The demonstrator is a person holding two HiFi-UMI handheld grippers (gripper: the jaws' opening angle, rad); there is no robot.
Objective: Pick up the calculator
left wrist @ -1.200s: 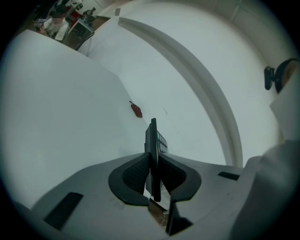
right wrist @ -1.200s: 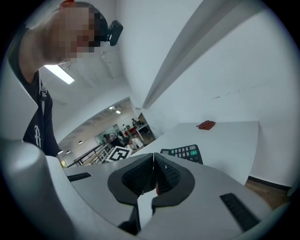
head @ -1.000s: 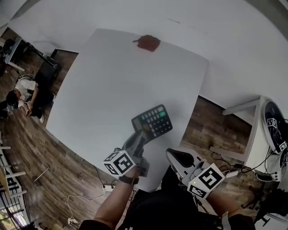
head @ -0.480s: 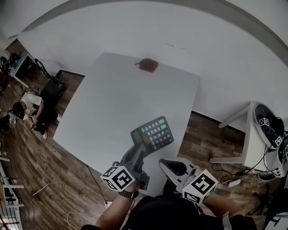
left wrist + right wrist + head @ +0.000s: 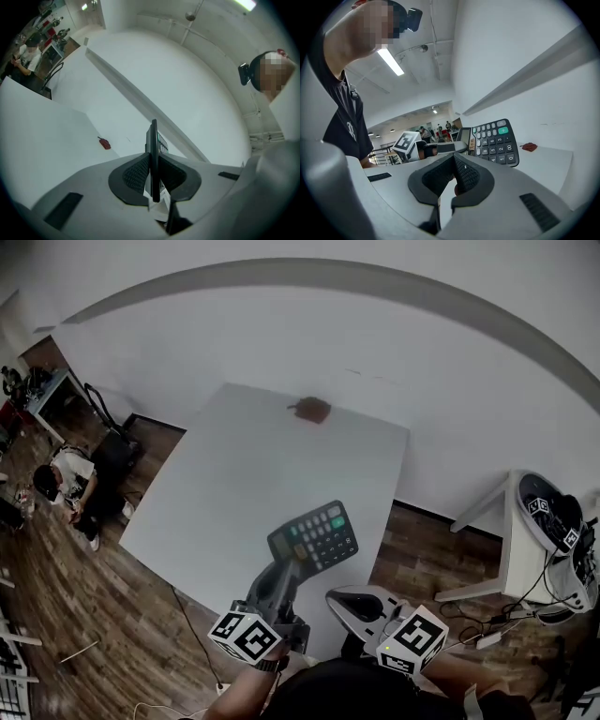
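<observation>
The dark calculator (image 5: 314,537) with grey keys and one green key hangs in the air over the near right part of the white table (image 5: 244,465). My left gripper (image 5: 287,565) is shut on its near end. In the left gripper view the calculator (image 5: 153,140) stands edge-on, pinched between the ribbed pads (image 5: 137,172). My right gripper (image 5: 354,604) is lower right of the calculator, apart from it, off the table's near edge. In the right gripper view its pads (image 5: 464,174) meet with nothing between them, and the calculator (image 5: 494,140) shows ahead.
A small red-brown object (image 5: 312,410) lies at the table's far edge by the white wall. A white side table (image 5: 511,521) with a round black device (image 5: 551,512) stands at the right. A person (image 5: 66,479) sits on the wooden floor at the left.
Both grippers have risen, the left one carrying the calculator higher above the table. The table looks smaller and farther below. The left grip on the calculator is unchanged.
</observation>
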